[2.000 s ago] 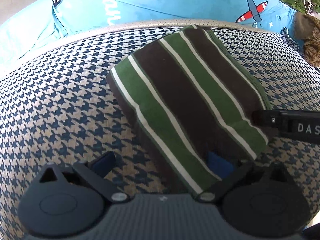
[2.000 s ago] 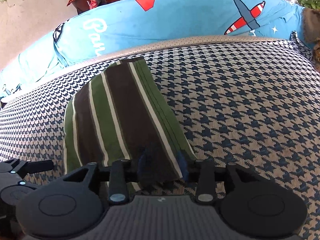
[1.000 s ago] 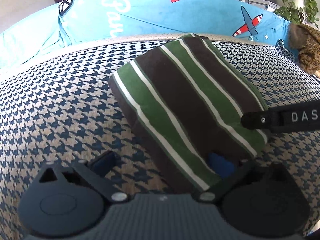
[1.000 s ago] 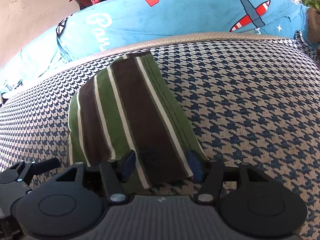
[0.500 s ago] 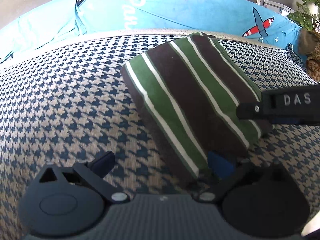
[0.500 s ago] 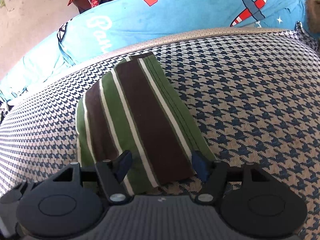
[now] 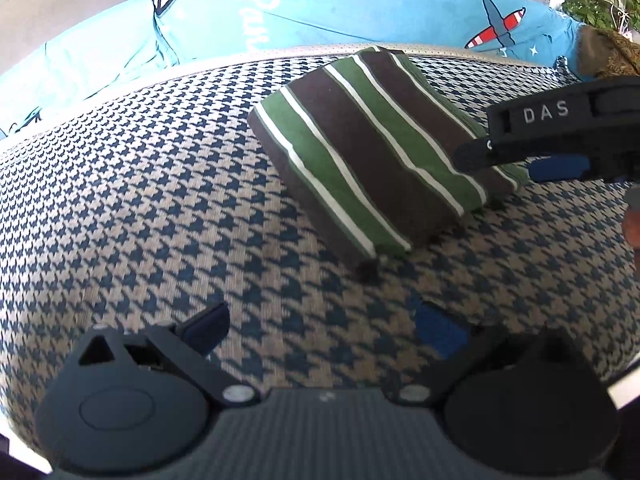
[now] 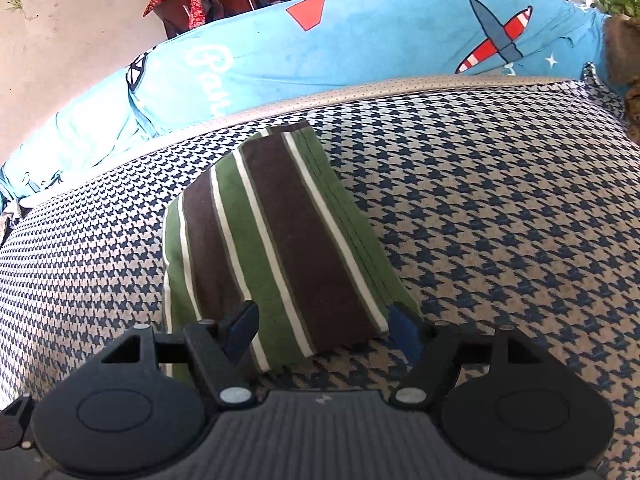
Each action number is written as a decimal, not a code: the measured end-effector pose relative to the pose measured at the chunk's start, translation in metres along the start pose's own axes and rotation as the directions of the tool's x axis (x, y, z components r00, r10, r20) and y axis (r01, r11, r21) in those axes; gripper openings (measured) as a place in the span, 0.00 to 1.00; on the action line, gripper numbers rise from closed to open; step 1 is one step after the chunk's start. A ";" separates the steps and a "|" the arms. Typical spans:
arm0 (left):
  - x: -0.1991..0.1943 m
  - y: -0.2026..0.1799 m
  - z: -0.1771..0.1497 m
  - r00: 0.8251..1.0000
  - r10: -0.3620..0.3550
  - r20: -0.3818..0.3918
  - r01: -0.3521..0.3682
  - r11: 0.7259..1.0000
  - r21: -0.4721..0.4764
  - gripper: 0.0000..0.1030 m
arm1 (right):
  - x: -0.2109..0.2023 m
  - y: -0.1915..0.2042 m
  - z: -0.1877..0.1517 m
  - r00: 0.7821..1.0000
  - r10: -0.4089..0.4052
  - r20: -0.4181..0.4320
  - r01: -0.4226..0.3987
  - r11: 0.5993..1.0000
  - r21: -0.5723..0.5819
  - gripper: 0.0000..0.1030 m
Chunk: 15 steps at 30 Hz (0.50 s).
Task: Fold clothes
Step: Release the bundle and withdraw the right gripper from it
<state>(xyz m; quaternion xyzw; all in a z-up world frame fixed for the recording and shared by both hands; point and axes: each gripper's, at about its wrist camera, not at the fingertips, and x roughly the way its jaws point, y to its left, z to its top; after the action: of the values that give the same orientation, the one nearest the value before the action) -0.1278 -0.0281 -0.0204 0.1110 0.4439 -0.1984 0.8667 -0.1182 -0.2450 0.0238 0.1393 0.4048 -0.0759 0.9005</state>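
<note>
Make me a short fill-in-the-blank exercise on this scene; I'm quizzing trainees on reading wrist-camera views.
1. The folded garment has green, white and ____ stripes.
2. It lies on a cushion with a ____ pattern.
3. The left gripper has ____ between its fingers.
4. The blue cover behind shows a red-and-white striped ____.

Missing words: brown; houndstooth; nothing; airplane

White capitals "DAS" stand on the black body of the right gripper [image 7: 556,168] beside the striped folded garment [image 7: 372,152], and white script starting "Pa" runs across the blue cover [image 8: 360,48] behind that garment, the rest unreadable.
</note>
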 end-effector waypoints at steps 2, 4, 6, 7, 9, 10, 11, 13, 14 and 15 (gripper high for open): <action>-0.003 -0.001 -0.003 1.000 0.010 -0.002 -0.010 1.000 -0.001 1.00 | -0.002 -0.003 -0.001 1.000 -0.008 -0.005 0.008 1.000 0.011 0.70; -0.006 -0.001 -0.005 1.000 0.015 -0.006 -0.015 1.000 -0.010 1.00 | -0.003 -0.008 -0.003 1.000 -0.020 -0.013 0.021 1.000 0.022 0.71; -0.009 0.000 -0.007 1.000 0.019 -0.011 -0.020 1.000 -0.022 1.00 | -0.004 -0.010 -0.003 0.999 -0.032 -0.021 0.032 0.999 0.037 0.71; -0.010 0.000 -0.007 1.000 0.021 -0.013 -0.022 0.999 -0.031 1.00 | -0.005 -0.011 -0.003 0.999 -0.034 -0.024 0.036 0.998 0.048 0.71; -0.011 0.001 -0.007 1.000 0.020 -0.020 -0.021 0.999 -0.048 1.00 | -0.006 -0.016 -0.003 0.999 -0.029 -0.027 0.031 0.997 0.074 0.71; -0.012 0.001 -0.008 1.000 0.020 -0.021 -0.021 0.998 -0.053 1.00 | -0.006 -0.017 -0.002 0.999 -0.026 -0.028 0.028 0.996 0.086 0.72; -0.012 0.000 -0.008 1.000 0.022 -0.022 -0.023 0.998 -0.055 1.00 | -0.006 -0.017 -0.001 0.999 -0.024 -0.028 0.026 0.995 0.096 0.73; -0.013 -0.001 -0.009 0.999 0.030 -0.026 -0.031 0.998 -0.056 1.00 | -0.006 -0.018 0.000 0.999 -0.022 -0.030 0.025 0.993 0.113 0.75; -0.014 -0.002 -0.010 0.999 0.034 -0.028 -0.035 0.998 -0.056 1.00 | -0.005 -0.018 0.000 0.999 -0.024 -0.033 0.027 0.993 0.115 0.75; -0.015 -0.001 -0.011 0.999 0.036 -0.030 -0.038 0.998 -0.055 1.00 | -0.004 -0.017 0.000 0.999 -0.026 -0.037 0.030 0.993 0.115 0.75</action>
<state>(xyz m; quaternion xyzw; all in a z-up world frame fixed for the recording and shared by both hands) -0.1448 -0.0214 -0.0147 0.0978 0.4596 -0.1682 0.8666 -0.1251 -0.2613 0.0240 0.1870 0.4177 -0.1093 0.8824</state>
